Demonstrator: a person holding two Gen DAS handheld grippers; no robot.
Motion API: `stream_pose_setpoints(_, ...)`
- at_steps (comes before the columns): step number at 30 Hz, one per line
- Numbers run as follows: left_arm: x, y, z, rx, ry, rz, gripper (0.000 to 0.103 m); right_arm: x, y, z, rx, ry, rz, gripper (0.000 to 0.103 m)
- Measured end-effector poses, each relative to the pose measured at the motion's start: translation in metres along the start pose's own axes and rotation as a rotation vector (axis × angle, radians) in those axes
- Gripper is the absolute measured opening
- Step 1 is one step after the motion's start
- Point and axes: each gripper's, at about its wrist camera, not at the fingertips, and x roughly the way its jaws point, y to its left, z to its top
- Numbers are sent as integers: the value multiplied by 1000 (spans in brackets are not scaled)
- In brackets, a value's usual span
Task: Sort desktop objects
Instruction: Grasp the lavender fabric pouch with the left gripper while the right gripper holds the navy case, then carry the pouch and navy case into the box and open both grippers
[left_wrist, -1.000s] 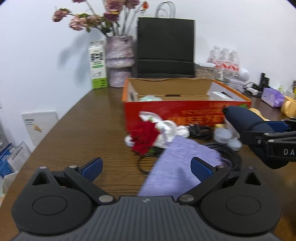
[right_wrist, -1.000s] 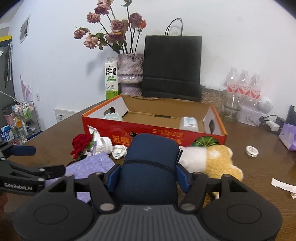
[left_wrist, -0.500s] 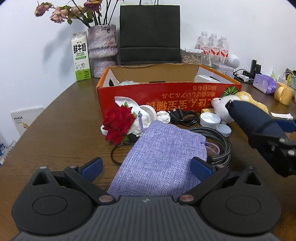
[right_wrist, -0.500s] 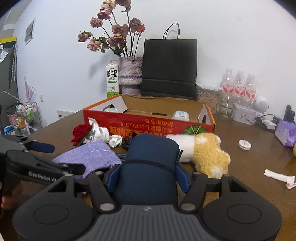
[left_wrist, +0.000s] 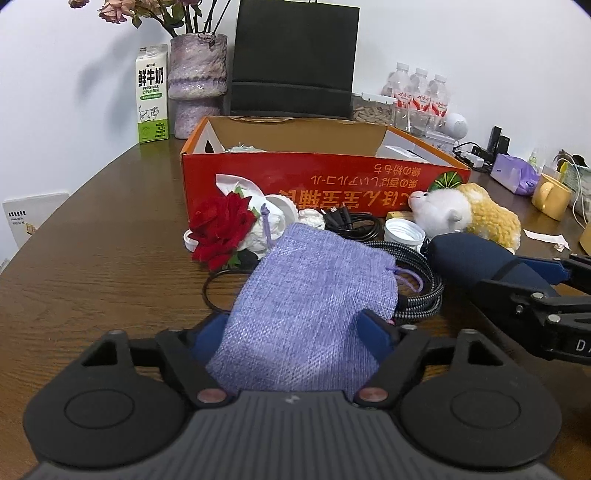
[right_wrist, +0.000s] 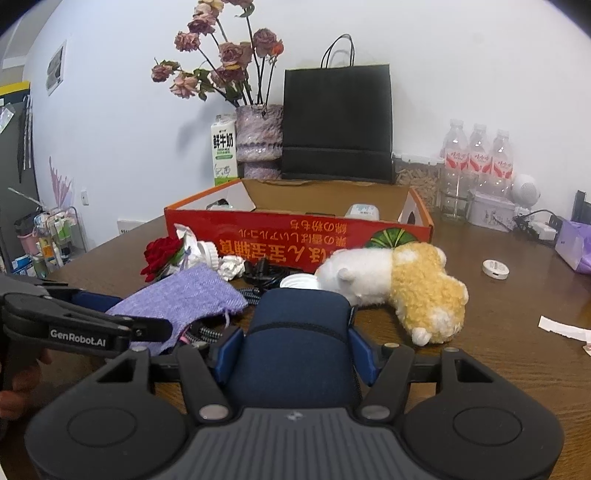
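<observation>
We look along our left gripper (left_wrist: 295, 334) at a lavender woven drawstring pouch (left_wrist: 310, 306) lying on the dark wooden table (left_wrist: 103, 266). Its near end sits between the two blue pads, and the jaws are closing on it; both pads meet the cloth at its edges, though we cannot tell how firmly they press. The pouch rests partly over a coiled black-and-white braided cable (left_wrist: 417, 288), with a thin black ring (left_wrist: 212, 291) at its left edge.

Our right gripper (right_wrist: 293, 354) is closed on a dark navy fabric-covered case (right_wrist: 295, 332), its blue pads pressed against both sides, held just above the table beside the pouch.

Behind the pouch lie a red artificial rose (left_wrist: 223, 229) with white wrapping, a bundle of black cable (left_wrist: 351, 223) and a white ribbed plastic lid (left_wrist: 404, 232). A white-and-tan plush animal (right_wrist: 399, 284) lies on its side near the open red cardboard box (left_wrist: 325, 184), which already holds a few pale items we cannot identify.
</observation>
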Motion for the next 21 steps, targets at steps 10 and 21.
stream_pose_setpoints(10,-15,-2,1,17,-53,19,16,-3,2,-1,-7,-13,-16,60)
stream_pose_setpoints(21,-39,-12,6,65,-158,8,4,-8,4,0,3,-25,-26,60)
